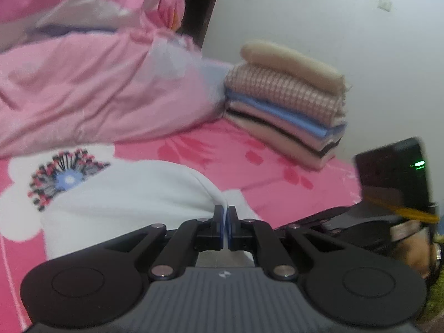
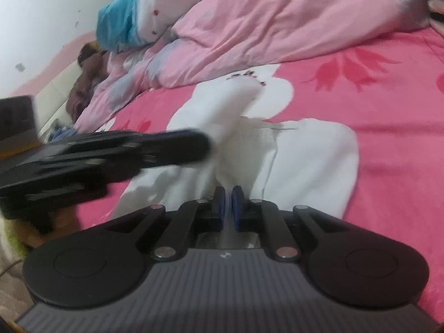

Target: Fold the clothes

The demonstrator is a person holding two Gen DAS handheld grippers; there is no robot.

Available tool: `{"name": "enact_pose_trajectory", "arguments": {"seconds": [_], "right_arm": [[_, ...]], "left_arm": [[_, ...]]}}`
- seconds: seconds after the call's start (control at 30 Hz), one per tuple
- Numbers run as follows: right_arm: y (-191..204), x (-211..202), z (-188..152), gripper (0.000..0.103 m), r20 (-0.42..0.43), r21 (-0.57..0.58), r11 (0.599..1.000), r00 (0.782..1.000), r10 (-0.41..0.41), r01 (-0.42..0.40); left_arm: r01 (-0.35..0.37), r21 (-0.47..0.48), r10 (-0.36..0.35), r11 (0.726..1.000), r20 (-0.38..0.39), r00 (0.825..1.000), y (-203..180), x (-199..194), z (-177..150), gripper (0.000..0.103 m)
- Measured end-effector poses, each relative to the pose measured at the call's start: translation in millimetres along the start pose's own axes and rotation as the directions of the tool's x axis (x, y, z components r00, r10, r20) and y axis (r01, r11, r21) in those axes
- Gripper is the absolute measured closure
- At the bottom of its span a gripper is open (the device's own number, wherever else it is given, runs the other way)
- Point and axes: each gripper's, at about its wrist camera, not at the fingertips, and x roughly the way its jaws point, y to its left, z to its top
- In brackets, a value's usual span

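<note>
At bottom middle of left view, left tongs (image 1: 225, 213) pinch edge of white cloth (image 1: 125, 194) on pink bed (image 1: 277, 166). Right tongs (image 2: 228, 194) closed on same cloth. Folded stack (image 1: 285, 105) upper right.

Both wrist views sit low, close over the bed (image 1: 211, 149) — sharing the white garment (image 2: 305, 149).
</note>
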Motion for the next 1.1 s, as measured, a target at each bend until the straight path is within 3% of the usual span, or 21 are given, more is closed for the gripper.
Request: {"name": "enact_pose_trajectory", "arguments": {"seconds": [0.1, 0.2, 0.43, 0.53, 0.6, 0.63, 0.67, 0.93, 1.1], "right_arm": [[-14.2, -12.3, -3.4, 0.090, 0.026, 0.064, 0.998, 1.000, 0.012, -0.014], [-34.3, -24.2, -10.0, 0.078, 0.074, 0.168, 0.986, 0.997, 0.007, -0.019], [-81.3, -51.8, -25.4, 0.075, 0.182, 0.400, 0.915, 0.983, -0.024, -0.052], [-86.6, -45.5, -29.2, 0.076, 0.199, 0.435, 0.897, 0.980, -0.013, -0.076], [-85.5, -42.5, -29.9, 0.083, 0.216, 0.434, 0.897, 0.976, -0.016, -0.081], [-83.5, -43.1, -29.7, 0.095, 0.231, 0.424, 0.902, 0.973, -0.018, -0.084], [-80.5, -44.1, -29.5, 0.099, 0.245, 0.410, 0.908, 0.969, -0.017, -0.087], [-42.2, -48.2, -17.0, 0.102, 0.288, 0.196, 0.971, 0.955, 0.077, -0.137], [-20.5, -31.8, -5.8, 0.102, 0.190, 0.054, 0.989, 0.974, 0.126, -0.139]], "left_arm": [[0.005, -0.053, -0.007, 0.999, -0.038, 0.999, 10.4, 14.1, -3.3, 0.100], [0.008, -0.080, -0.012, 0.997, -0.048, 0.999, 16.4, 18.7, -6.3, 0.100], [0.003, -0.066, -0.005, 0.998, -0.030, 1.000, 14.3, 16.0, -8.4, 0.100], [0.001, -0.066, -0.003, 0.998, -0.029, 1.000, 14.1, 16.6, -8.2, 0.100], [0.001, -0.067, -0.003, 0.998, -0.024, 1.000, 14.0, 15.7, -8.4, 0.100], [0.002, -0.068, -0.003, 0.998, -0.020, 1.000, 14.2, 14.9, -8.2, 0.100], [0.003, -0.067, -0.004, 0.998, -0.014, 1.000, 14.2, 13.6, -7.9, 0.100], [0.014, -0.081, -0.011, 0.997, 0.039, 0.999, 15.7, 0.2, -7.1, 0.100], [0.028, -0.095, -0.020, 0.995, 0.081, 0.997, 17.9, -13.7, -5.5, 0.100]]}}
